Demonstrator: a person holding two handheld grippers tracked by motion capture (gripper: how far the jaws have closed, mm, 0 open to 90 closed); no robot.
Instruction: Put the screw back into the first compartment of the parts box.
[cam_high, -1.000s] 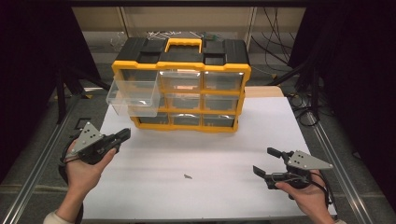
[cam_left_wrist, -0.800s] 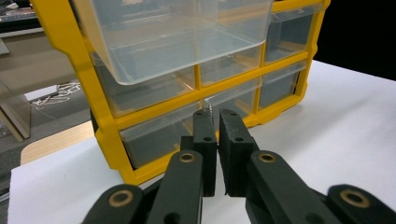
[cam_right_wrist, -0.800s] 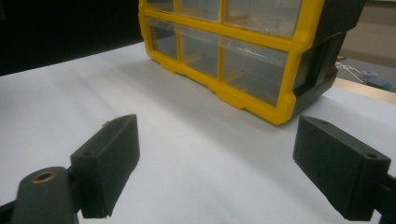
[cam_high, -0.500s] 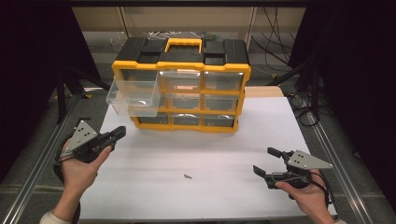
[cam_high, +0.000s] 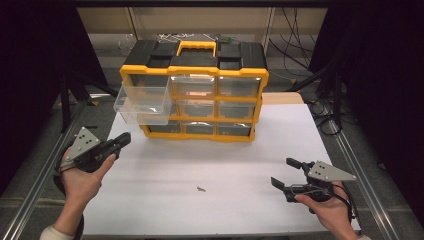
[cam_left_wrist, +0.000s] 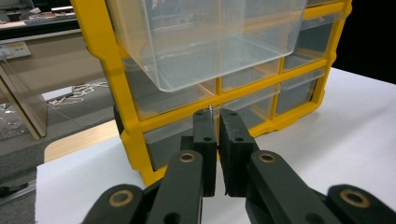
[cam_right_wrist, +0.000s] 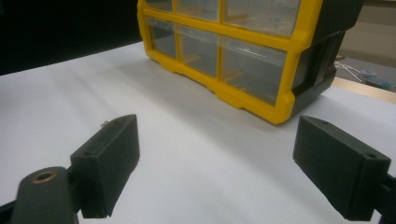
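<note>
The left gripper (cam_left_wrist: 217, 116) is pinching a small screw (cam_left_wrist: 211, 109) between closed jaws just below the pulled-out drawer (cam_high: 142, 104) of the organizer (cam_high: 194, 75), while a second screw (cam_high: 201, 189) is lying on the table (cam_high: 240, 155) and the right gripper (cam_high: 289, 175) is waiting with jaws apart, suggesting sorting is partly done.

Yellow-and-black organiser (cam_high: 195, 95), clear drawers; white table (cam_high: 240, 165); small, possibly grey, screw (cam_high: 201, 189)

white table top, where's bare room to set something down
Widest bare stretch: the white table top between the drawer cabinet and the small screw, and its right side beyond the cabinet. Tightest under the pulled-out drawer by the left gripper.
</note>
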